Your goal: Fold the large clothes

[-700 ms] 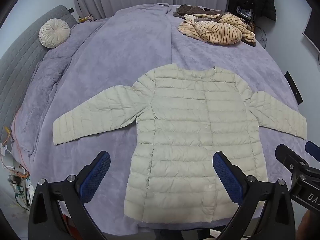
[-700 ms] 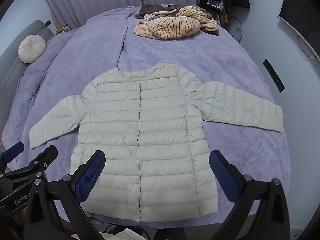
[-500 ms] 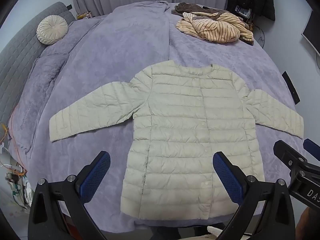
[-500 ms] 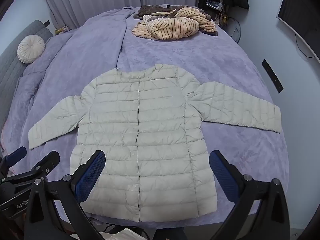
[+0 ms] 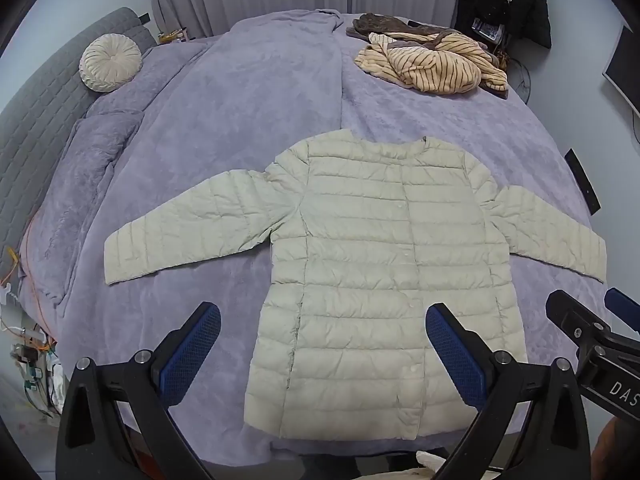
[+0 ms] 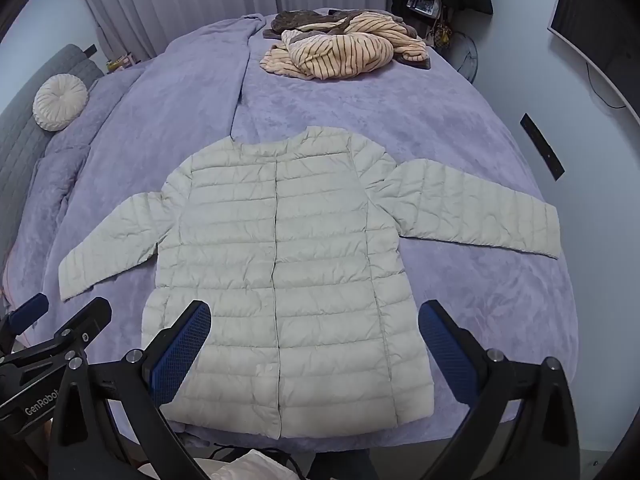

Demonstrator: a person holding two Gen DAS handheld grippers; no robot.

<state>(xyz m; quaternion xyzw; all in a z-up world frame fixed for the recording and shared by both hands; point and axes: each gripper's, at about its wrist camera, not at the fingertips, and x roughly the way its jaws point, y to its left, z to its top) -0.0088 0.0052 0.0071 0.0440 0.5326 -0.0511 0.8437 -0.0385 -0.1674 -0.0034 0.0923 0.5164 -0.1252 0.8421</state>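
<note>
Pale sage-cream quilted puffer jacket (image 5: pixel 384 280): lies flat, front up and buttoned, on the lavender plush bedspread (image 5: pixel 248 120), hem at the near bed edge, collar away. Long axis runs from hem to collar, straight ahead of both grippers; both sleeves spread sideways.

Left sleeve (image 5: pixel 188 228): extends out from the jacket body, cuff well apart from the hem. It lies ahead of the left gripper (image 5: pixel 320 344) and somewhat to its left; this hand appears the nearer one.

Right sleeve (image 6: pixel 476 208): extends out from the jacket body on the opposite side, ahead of the right gripper (image 6: pixel 316 344) and to its right; the right hand appears nearer.

Left gripper: blue-padded fingers spread wide, nothing between them, held above the jacket's hem, no contact evident.

Right gripper: likewise spread wide and unloaded, over the hem just beside the jacket's centre placket.

Striped tan-and-brown fleece garment (image 6: pixel 340 54): heaped beyond the jacket's collar, well apart from it.

Round cream pleated cushion (image 5: pixel 110 62): far beyond the jacket's left sleeve, against the grey quilted headboard (image 5: pixel 40 112).

Containers: none in view.

Judged status: folding not yet begun; sleeves inward looks the likely first fold.
</note>
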